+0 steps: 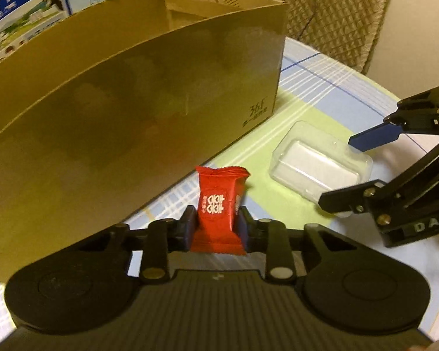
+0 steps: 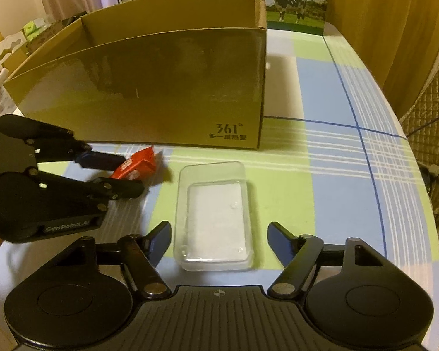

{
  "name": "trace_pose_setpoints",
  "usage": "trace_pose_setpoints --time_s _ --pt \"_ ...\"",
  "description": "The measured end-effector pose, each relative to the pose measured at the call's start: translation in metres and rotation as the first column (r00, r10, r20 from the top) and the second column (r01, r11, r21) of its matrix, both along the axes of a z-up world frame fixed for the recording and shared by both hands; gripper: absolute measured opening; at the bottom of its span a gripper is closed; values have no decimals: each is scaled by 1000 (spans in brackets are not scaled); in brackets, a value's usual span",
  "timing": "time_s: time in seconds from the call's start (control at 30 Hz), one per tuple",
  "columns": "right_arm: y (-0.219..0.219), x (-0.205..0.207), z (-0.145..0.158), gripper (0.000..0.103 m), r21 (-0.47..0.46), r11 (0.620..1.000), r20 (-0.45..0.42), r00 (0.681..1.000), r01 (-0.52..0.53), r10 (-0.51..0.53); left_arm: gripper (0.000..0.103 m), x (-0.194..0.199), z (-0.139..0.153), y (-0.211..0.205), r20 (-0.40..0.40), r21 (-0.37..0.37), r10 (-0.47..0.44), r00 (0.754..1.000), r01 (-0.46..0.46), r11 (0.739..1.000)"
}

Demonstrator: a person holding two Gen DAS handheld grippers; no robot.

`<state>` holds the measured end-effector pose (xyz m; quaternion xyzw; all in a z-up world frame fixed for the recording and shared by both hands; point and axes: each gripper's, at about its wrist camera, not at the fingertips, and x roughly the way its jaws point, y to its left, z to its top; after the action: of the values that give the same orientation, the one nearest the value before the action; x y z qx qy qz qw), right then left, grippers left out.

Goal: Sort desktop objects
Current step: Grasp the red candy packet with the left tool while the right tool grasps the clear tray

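Candy first: left gripper (image 1: 216, 222) is clamped on the small red foil sweet packet (image 1: 219, 204), just in front of the tall brown cardboard box (image 1: 131, 111). Lift it well above the box's rim before letting go. Right gripper (image 2: 219, 242), jaws spread, straddles the clear plastic rectangular container (image 2: 215, 213) nearby. The box's inside is hidden.

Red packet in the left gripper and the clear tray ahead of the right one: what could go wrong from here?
1. The left gripper pinches only the lower part of the red packet; the soft wrapper could slip while being lifted over the box wall.
2. The clear tray lies between the open right gripper fingers; it looks thin, so closing might crush it or squirt it away.
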<state>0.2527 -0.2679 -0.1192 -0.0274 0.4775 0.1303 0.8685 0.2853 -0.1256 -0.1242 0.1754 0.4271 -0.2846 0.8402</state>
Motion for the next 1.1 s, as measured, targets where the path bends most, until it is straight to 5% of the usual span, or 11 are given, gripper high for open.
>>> trace_pose_setpoints --time_s 0.1,0.63,0.77,0.87,1.1 --pt "4 0 -1 53 -10 1000 -1 1000 0 0 24 -9 7 11 -30 4 53 998 -53 999" --pt "59 -23 9 53 9 987 -4 987 -160 160 24 -88 12 81 -9 104 150 989 -148 983" --pt "75 -24 6 53 -2 982 5 982 -189 189 26 -83 9 98 -23 72 195 980 -193 978" --pt "79 -23 3 53 -16 982 19 982 -188 189 40 -76 11 102 -60 28 216 975 -214 976" --pt "82 -22 -4 56 -27 981 4 981 -193 194 40 -74 10 104 -64 18 215 975 -214 977"
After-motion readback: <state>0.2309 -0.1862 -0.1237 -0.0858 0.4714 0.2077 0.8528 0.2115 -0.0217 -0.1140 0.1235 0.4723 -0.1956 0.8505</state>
